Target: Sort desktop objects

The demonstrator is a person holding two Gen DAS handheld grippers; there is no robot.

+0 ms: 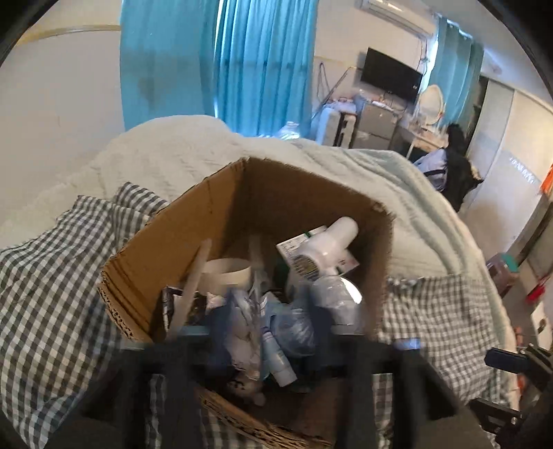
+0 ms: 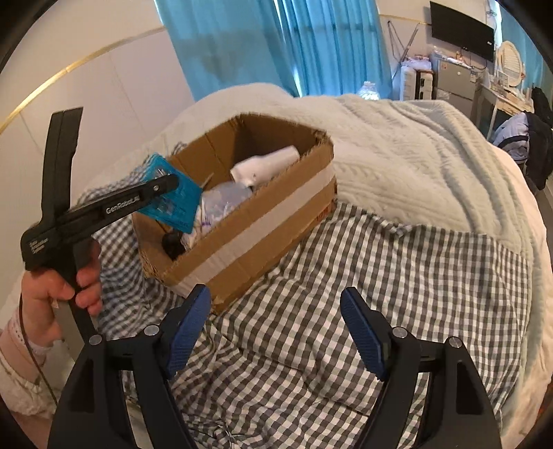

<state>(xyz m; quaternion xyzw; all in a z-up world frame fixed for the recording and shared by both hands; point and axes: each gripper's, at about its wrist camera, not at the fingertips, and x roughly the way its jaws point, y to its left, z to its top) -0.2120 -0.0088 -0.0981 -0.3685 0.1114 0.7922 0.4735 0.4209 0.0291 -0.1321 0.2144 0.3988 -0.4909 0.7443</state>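
Observation:
An open cardboard box (image 1: 193, 221) sits on a bed, full of items: a white hair dryer (image 1: 328, 241), a white tape roll (image 1: 228, 273), plastic bags and a tube. It also shows in the right wrist view (image 2: 262, 221). My left gripper (image 2: 169, 193) is over the box's near corner, shut on a flat teal packet (image 2: 179, 203). In its own view the left fingers are a dark blur low in the frame. My right gripper (image 2: 276, 331) is open and empty, low over the checked cloth in front of the box.
A grey-and-white checked cloth (image 2: 345, 276) covers the near bed. A pale quilted blanket (image 2: 397, 145) lies behind and right of the box. Blue curtains (image 2: 276, 45), a wall TV (image 2: 461, 31) and a cluttered desk stand at the far right.

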